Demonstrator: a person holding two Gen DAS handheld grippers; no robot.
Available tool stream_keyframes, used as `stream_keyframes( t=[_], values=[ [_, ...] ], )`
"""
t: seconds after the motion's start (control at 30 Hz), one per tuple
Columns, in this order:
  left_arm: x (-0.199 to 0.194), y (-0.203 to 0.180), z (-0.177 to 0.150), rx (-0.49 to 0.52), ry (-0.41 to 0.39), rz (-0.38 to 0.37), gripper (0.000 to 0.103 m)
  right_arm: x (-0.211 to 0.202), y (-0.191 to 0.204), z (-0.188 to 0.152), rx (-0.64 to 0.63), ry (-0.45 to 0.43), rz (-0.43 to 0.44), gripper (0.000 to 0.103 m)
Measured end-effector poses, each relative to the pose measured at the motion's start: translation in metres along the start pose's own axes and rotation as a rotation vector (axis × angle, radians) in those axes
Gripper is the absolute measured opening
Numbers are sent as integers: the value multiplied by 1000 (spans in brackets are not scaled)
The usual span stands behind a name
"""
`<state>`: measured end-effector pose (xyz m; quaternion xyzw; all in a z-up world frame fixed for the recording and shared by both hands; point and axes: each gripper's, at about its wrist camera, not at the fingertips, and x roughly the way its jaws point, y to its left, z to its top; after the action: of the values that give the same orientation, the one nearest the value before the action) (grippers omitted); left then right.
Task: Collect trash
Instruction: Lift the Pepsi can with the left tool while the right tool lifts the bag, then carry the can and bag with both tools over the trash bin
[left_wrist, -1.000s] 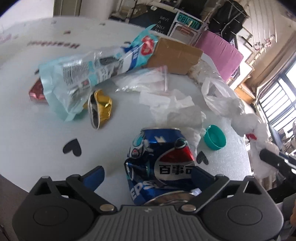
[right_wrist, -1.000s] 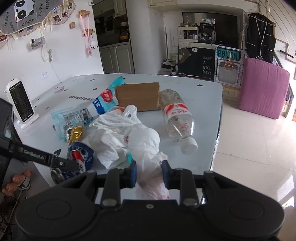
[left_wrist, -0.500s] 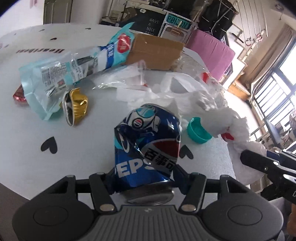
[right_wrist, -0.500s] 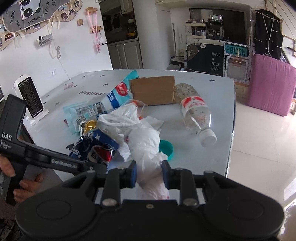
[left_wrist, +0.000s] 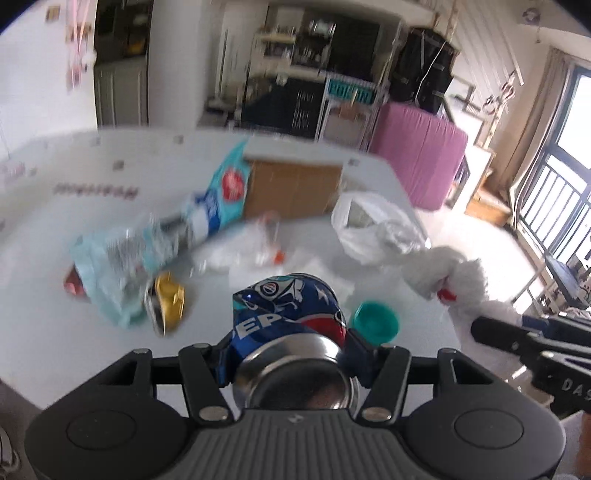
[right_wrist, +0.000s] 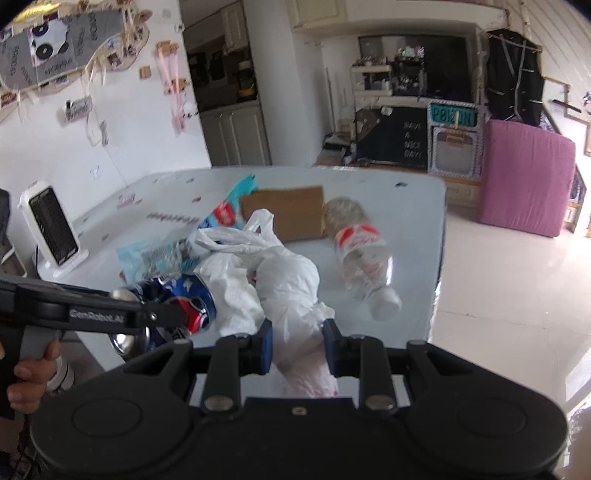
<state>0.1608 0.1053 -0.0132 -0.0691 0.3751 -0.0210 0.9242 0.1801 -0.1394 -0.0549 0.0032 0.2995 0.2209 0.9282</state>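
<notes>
Your right gripper (right_wrist: 297, 347) has its jaws pinched on the white plastic bag (right_wrist: 288, 291) at its twisted neck, over the desk (right_wrist: 413, 221) edge: soft, light, slippery, so grip the bunched part. Your left gripper (left_wrist: 290, 360) jaws clamp the crushed Pepsi can (left_wrist: 284, 310) across its sides, lifted off the desk: thin, dented, probably light, so squeeze gently.

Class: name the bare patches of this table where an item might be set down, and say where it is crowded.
Bare: the near-left of the white table, before the crushed gold can; also the far-left stretch behind the teal snack wrapper. Crowded: around the white plastic bag and brown cardboard box.
</notes>
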Motion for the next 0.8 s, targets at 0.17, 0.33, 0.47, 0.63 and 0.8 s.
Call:
stream_keyframes(
  t=[0.17,0.33,0.47,0.63,0.8],
  values=[
    [-8,-25,13,25,-46,-14,60,-15,-13,7,21,-39,-26,28],
    [-2,-60,21,62,-67,-39,60,-30,-34,9,52,-71,-64,28],
    [8,-100,25,103,-78,-67,60,-41,-60,7,79,-86,-113,28],
    [35,-157,25,160,-60,-127,60,-56,-105,-3,133,-86,-194,28],
    [68,-209,21,192,-23,-175,60,-66,-152,-15,177,-71,-281,28]
  ],
)
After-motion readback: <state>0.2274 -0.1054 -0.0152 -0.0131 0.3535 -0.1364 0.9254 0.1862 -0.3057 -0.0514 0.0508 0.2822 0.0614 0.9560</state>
